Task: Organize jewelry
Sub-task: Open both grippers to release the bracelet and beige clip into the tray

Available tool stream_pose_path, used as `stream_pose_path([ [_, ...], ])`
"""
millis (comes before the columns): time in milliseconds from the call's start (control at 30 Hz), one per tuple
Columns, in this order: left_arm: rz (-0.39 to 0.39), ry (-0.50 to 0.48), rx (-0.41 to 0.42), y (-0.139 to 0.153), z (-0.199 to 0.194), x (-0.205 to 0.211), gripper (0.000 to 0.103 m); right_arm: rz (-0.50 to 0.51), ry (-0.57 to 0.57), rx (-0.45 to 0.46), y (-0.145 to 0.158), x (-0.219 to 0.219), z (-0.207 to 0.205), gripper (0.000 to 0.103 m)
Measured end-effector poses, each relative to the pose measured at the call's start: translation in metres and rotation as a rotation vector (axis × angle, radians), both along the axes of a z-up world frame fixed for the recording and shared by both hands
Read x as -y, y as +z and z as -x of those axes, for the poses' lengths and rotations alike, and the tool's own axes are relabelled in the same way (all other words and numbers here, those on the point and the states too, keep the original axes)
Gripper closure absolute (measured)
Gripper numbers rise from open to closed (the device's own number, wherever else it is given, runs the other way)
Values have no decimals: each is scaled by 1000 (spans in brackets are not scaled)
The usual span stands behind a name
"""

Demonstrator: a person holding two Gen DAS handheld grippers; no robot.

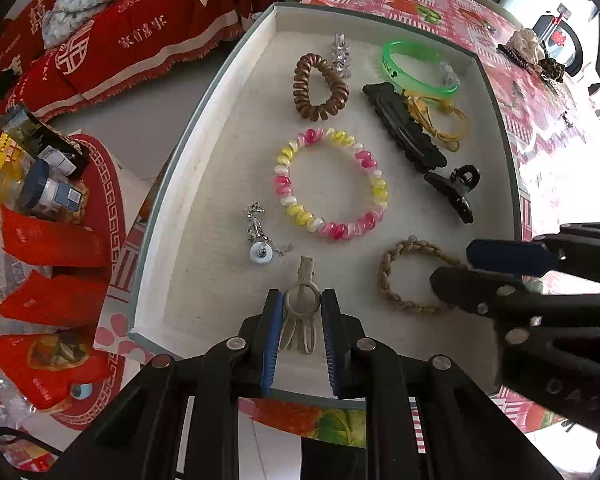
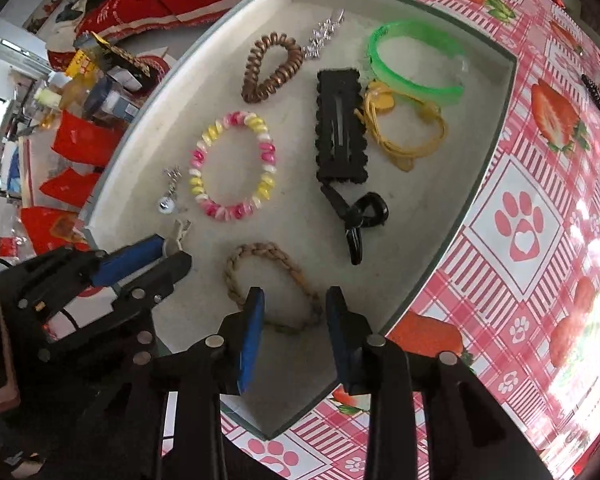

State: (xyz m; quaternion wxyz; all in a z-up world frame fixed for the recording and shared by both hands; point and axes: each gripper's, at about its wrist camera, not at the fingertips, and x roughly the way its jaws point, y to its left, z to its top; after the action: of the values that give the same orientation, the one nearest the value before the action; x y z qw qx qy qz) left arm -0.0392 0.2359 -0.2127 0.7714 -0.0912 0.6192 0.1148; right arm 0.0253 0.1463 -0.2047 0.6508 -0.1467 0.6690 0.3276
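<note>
left gripper [image 1: 301, 308] clamps a beige claw clip [image 1: 301, 300]; right gripper [image 2: 296, 304] stands narrowly parted over braided band [image 2: 274, 286], apparently not pressing it.

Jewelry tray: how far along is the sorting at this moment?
Done: many pieces already lie spread in the tray, among them the pink and yellow coil band, green bangle and black hair clip. In hand: the left gripper pinches a beige claw clip; the right gripper stands open over the braided band. Left: a few pieces sit on the tablecloth outside the tray.
</note>
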Motion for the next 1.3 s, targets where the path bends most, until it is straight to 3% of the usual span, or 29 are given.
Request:
stream_pose_path([
  [233,0,0,23,10,-4,0,77,-41,-65,58,30,15,-12,67],
  [500,4,0,35,14,-12,1,76,-66,-153,53,47,49,-21,66],
  [533,4,0,36,15,-13,1,72,-67,-159,54,48,51,-20,66],
  [600,-14,8,40,16,-13,1,8,-69,-171,51,48,54,-20,66],
  [700,-46,0,73,25,-13,3,6,-72,-187,51,48,56,-20,66],
  [1133,-36,1,46,27,-16,6,4,-58,-201,38,46,64,-22,66],
  [1300,-39,15,23,27,-11,5,0,-46,-204,30,43,64,-21,60],
])
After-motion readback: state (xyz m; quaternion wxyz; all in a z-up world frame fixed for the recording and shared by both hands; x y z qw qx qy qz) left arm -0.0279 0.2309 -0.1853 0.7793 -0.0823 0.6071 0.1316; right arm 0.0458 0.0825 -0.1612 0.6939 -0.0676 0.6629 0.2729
